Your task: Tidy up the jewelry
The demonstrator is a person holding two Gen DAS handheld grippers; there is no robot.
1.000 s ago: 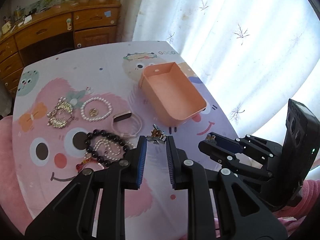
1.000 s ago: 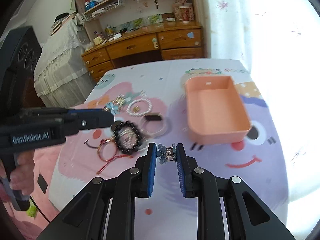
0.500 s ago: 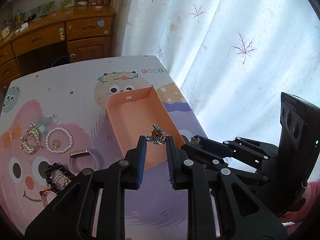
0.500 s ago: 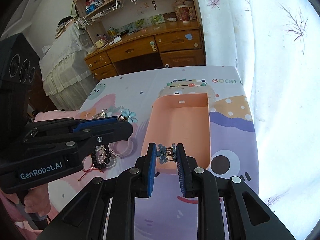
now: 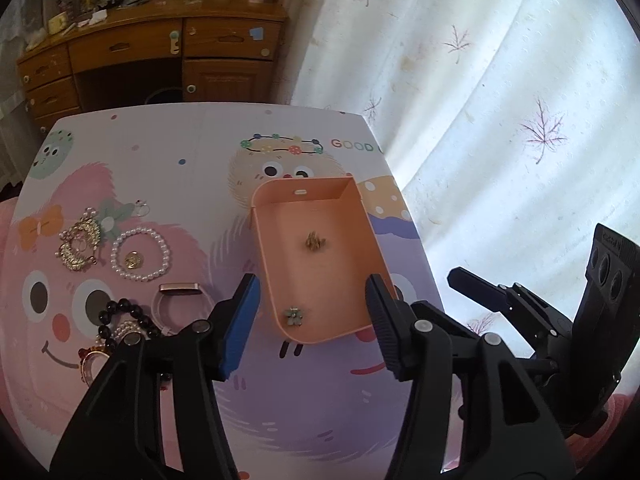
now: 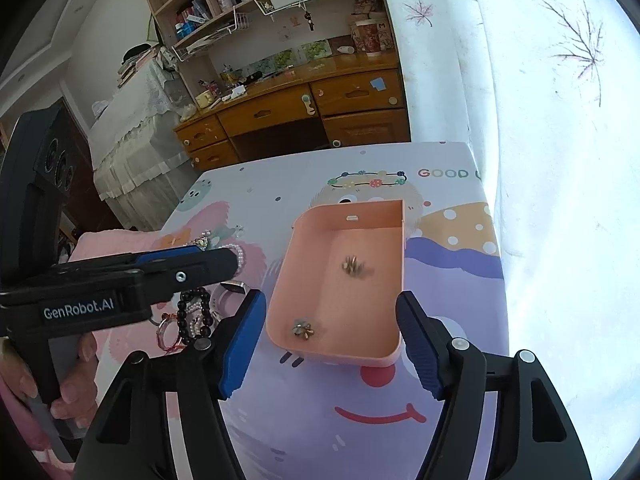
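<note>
Peach tray (image 5: 362, 216) sits on the counter (image 5: 180, 152), toward its curtain side. Two small pieces inside: a gold clip (image 5: 315, 240) mid-floor, a blue-green flower clip (image 5: 294, 315) near the tray's near-left corner. They lie well apart. In the right wrist view the gold clip (image 6: 353, 266) looks blurred, so I can't tell its pose; the flower clip (image 6: 303, 328) is sharp, close to the near wall.

My left claw (image 5: 312, 324) hangs over the tray's near end, jaws spread wide, nothing between them. Blue pad (image 5: 239, 322) on one finger, ribbed dark pad on the other; the tray's near end shows in the gap between them.

My right claw (image 6: 336, 338) reads the same: wide open, empty, framing the tray's (image 6: 394, 276) near end from its side.

Rest of the jewelry is on the counter left of the tray:
- white pearl bracelet (image 5: 140, 255) ringing a small gold charm (image 5: 131, 259)
- gold filigree earrings (image 5: 79, 244) just beyond it
- clear bangle with a metal bar (image 5: 182, 300) nearer me
- black bead bracelet (image 5: 124, 316) beside that, partly behind my left finger
- red-gold ring (image 5: 90, 362) at the near edge, mostly hidden

Printed cartoon mat (image 5: 168, 184) covers the counter. Wooden desk (image 5: 160, 52) stands behind, curtain (image 5: 500, 100) to the right.
</note>
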